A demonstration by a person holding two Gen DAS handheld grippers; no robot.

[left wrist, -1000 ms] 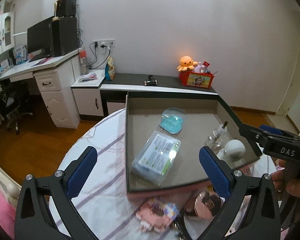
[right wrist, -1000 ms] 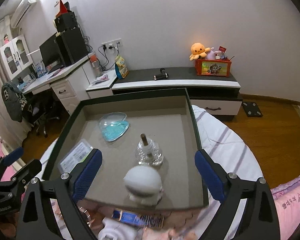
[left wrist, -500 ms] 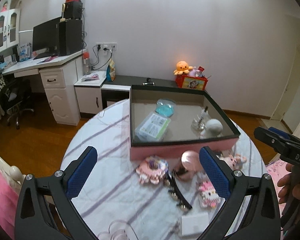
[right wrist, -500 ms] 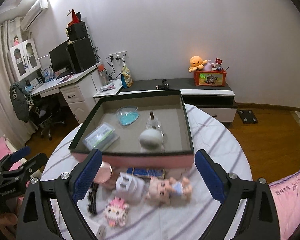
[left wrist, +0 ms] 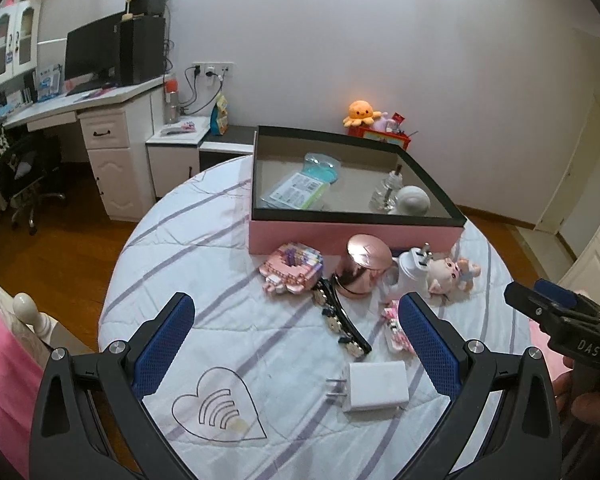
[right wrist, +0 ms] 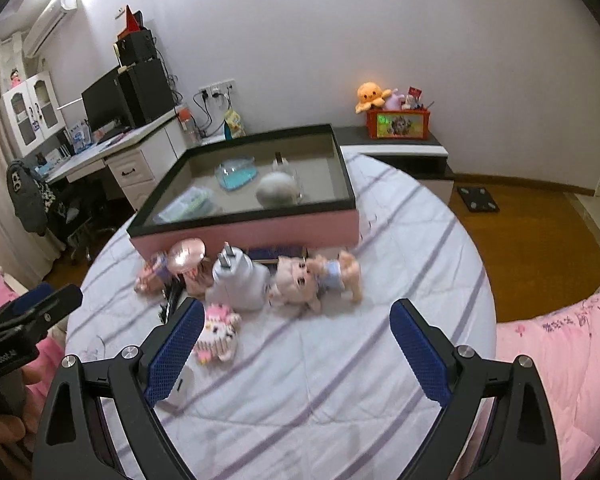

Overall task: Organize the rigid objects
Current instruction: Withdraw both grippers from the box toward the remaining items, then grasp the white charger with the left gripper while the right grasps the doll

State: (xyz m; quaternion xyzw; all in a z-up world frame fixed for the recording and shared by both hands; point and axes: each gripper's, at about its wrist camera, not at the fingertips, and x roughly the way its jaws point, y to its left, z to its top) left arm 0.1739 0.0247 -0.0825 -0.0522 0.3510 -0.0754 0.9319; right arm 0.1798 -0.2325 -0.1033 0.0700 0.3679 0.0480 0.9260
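A pink box [left wrist: 340,236] with a black rim stands at the far side of the round table and holds a blue heart case [left wrist: 320,166], a clear pack [left wrist: 296,194], a glass bottle [left wrist: 385,196] and a white round thing [left wrist: 414,200]. In front of it lie a pink brick toy [left wrist: 292,268], a rose-gold compact [left wrist: 364,264], a white plug [right wrist: 236,280], a pig doll [right wrist: 316,276], a black hair clip [left wrist: 342,324], a pink brick figure [right wrist: 218,332] and a white charger [left wrist: 374,386]. My left gripper [left wrist: 296,320] and my right gripper [right wrist: 296,328] hover open and hold nothing.
The striped white cloth [left wrist: 220,280] covers the table, with a heart drawing [left wrist: 216,408] near its front edge. Pink bedding [right wrist: 560,344] lies to the right. A desk [left wrist: 100,120] and a low cabinet [right wrist: 404,148] stand along the wall behind.
Both grippers have drawn back from over the box toward the table's near edge. The loose items in front of the box have come into view.
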